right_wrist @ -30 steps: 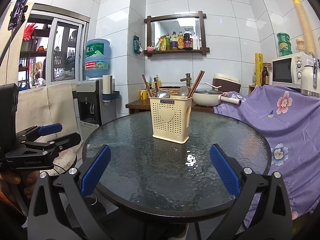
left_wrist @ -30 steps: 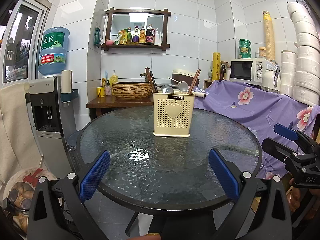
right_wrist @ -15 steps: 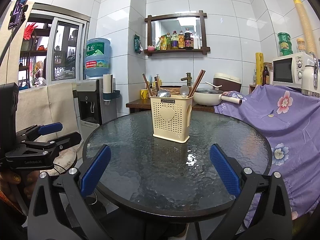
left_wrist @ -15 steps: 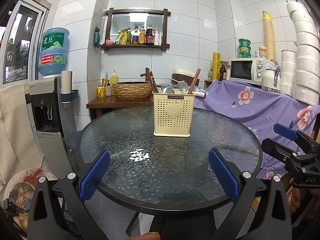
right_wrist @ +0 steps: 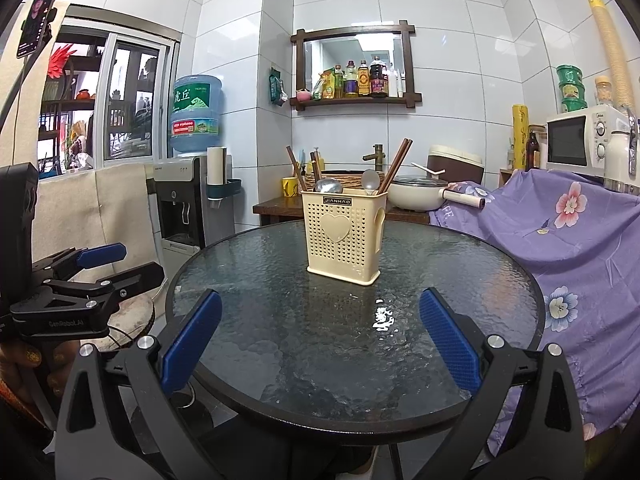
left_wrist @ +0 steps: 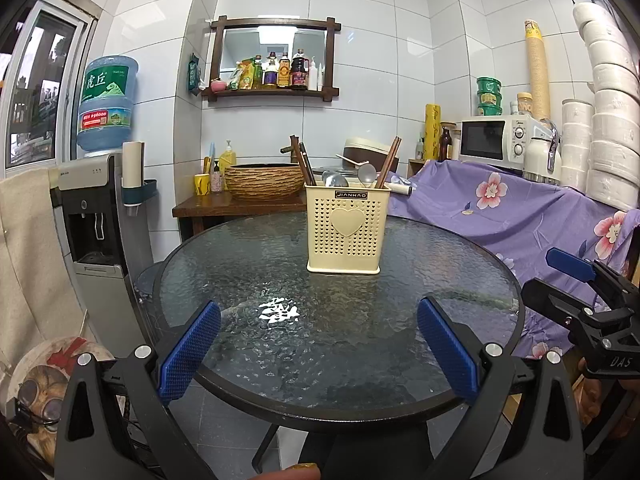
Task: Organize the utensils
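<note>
We see the cream utensil holder (left_wrist: 345,232) standing upright toward the far side of the round glass table (left_wrist: 280,360), with brown chopsticks (left_wrist: 387,162) and metal spoons (left_wrist: 367,172) poking out of its top. Our left gripper (left_wrist: 318,344) and right gripper (right_wrist: 320,338) hover over the table's near edge, well apart from the holder, each with its blue-padded jaws spread wide and empty.
</note>
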{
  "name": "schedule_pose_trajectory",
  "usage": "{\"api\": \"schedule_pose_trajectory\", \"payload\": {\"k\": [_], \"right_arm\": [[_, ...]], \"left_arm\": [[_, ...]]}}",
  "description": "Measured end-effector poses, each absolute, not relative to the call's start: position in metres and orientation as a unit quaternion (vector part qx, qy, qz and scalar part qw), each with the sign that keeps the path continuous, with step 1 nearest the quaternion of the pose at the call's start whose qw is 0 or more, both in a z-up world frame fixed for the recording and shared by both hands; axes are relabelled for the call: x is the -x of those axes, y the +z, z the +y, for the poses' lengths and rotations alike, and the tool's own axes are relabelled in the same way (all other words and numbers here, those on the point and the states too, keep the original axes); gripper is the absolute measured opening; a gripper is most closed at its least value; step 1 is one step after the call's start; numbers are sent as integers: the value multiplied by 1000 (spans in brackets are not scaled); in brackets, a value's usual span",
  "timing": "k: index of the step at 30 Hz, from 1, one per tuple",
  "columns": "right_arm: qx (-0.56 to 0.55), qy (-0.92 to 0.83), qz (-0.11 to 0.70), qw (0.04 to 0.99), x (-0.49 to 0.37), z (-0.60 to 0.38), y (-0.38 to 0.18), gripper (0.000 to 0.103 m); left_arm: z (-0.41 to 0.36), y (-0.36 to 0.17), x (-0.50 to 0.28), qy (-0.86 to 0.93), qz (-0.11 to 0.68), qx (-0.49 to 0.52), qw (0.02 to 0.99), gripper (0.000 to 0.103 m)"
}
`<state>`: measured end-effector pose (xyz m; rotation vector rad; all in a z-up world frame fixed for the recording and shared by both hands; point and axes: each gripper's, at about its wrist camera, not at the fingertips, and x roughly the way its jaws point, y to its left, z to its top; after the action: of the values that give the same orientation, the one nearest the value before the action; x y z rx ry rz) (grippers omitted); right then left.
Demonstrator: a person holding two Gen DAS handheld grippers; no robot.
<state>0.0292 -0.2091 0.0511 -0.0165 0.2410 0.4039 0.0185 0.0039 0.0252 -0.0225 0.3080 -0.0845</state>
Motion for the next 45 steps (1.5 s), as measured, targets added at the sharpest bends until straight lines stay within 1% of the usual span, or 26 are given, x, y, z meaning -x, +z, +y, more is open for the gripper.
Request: {"api": "schedule_pose_trajectory", "payload": {"k": [45], "right_arm": [[9,198,129,972,-31,-215,49,97]], "left_arm": [[9,24,-19,-32,159,17,987,97]]}}
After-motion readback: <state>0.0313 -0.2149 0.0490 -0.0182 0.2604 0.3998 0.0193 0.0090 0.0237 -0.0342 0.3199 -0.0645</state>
